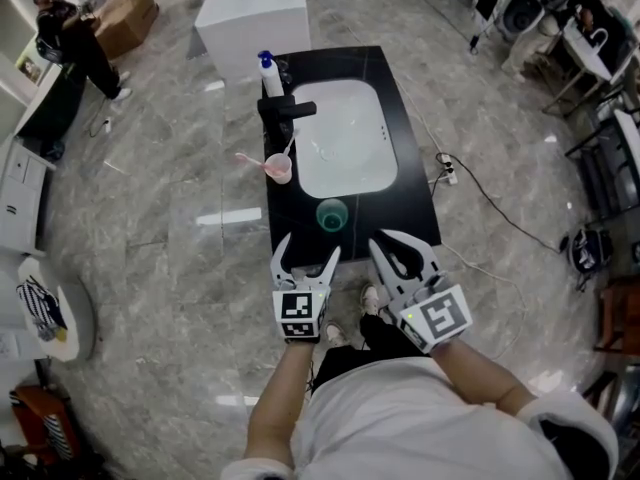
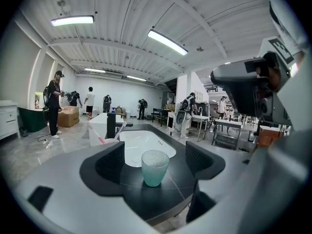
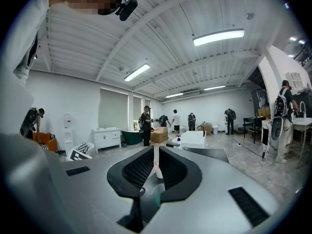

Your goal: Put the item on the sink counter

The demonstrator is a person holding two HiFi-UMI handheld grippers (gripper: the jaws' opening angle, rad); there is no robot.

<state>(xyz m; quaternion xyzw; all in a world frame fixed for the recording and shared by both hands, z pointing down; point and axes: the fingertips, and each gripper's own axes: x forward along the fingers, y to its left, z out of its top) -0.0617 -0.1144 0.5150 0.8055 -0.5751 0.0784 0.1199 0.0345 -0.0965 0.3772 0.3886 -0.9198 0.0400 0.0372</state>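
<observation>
1. The green glass cup [image 1: 332, 215] stands upright on the black sink counter [image 1: 412, 203]. It is at six o'clock from the white basin [image 1: 345, 138], on the strip between the basin and the counter's front edge.
2. The left gripper [image 1: 306, 259] hangs just off that front edge, at about seven o'clock from the cup. Its claw is spread wide and released. In the left gripper view the cup [image 2: 155, 167] shows in the gap of the left gripper [image 2: 155, 154], and neither pad touches it.
3. The right gripper [image 1: 402, 254] sits beside the left, at roughly five o'clock from the cup and likewise short of the counter. In the right gripper view, the right gripper [image 3: 156, 167] has its claw clenched down to a thin slit with nothing caught in it. Only a sliver of the cup shows through that slit.
4. A pink cup [image 1: 279, 169] with a toothbrush leaning in it stands at nine o'clock from the basin.
5. The black faucet [image 1: 284, 111] rises at ten o'clock from the basin, its spout reaching over the bowl.
6. A white pump bottle [image 1: 268, 72] with a blue top stands at eleven o'clock, behind the faucet.
7. Beyond the counter, at twelve o'clock, there is a white block [image 1: 255, 13] on the marble floor. Well off at ten o'clock a person [image 1: 70, 33] stands by a cardboard box [image 1: 127, 18].
</observation>
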